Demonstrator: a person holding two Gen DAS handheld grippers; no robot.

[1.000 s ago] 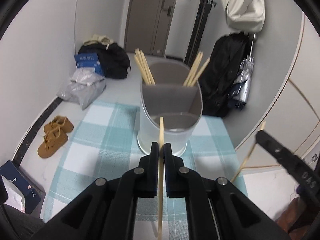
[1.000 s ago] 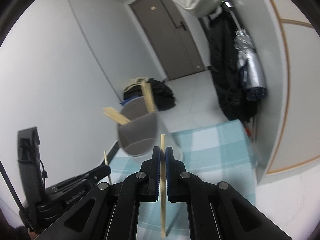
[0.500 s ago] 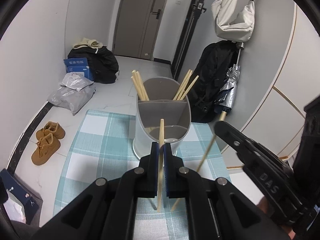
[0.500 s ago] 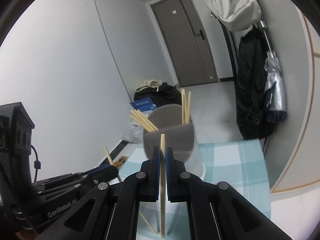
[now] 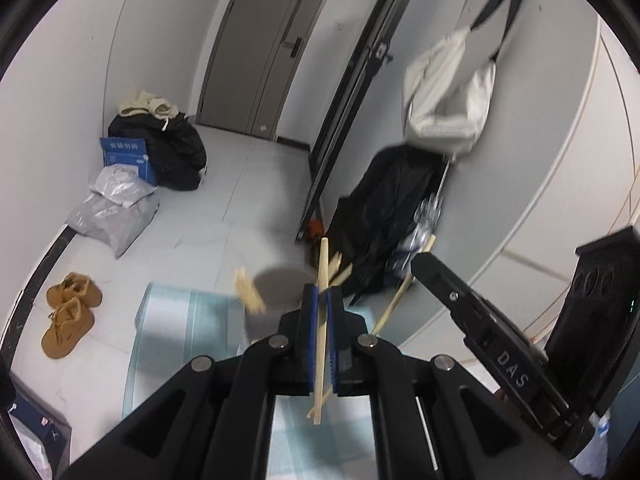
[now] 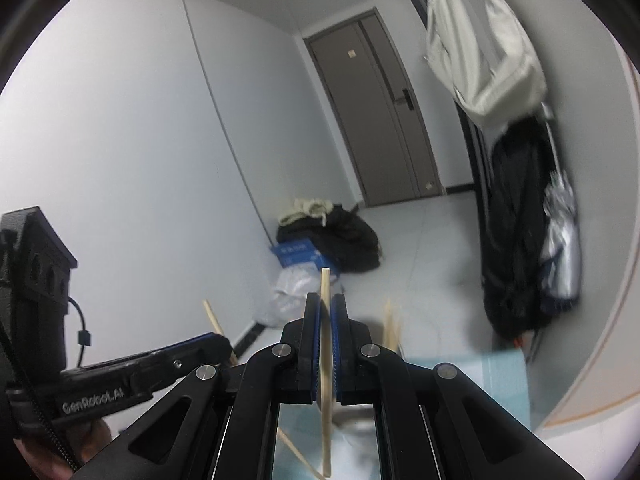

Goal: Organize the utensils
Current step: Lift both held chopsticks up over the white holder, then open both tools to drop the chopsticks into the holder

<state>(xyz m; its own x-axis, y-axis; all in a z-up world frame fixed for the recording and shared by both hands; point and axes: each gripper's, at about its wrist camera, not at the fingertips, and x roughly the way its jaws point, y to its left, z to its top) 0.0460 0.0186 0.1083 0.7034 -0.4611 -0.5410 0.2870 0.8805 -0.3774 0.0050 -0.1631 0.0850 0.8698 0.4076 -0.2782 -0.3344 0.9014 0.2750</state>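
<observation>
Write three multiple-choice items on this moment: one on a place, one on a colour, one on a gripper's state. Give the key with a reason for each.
1. Where are the tan suede shoes?
A on the checked cloth
B on the floor by the left wall
C hung on the wall

2. What colour is the bag on the wall?
A white
B red
C green

3. The left gripper is
A open and empty
B shut on a wooden chopstick
C out of view

Key: B, they sit on pale floor; A, pale fabric; B, both pads pinch the stick.

Holder (image 5: 280, 280) ahead of left gripper (image 5: 320, 300): motion-blurred, lower body hidden behind its fingers; compartments indistinguishable. In right view, holder (image 6: 370, 326) almost wholly hidden behind right gripper (image 6: 326, 304). Cloth (image 5: 180, 316) pattern smeared.
</observation>
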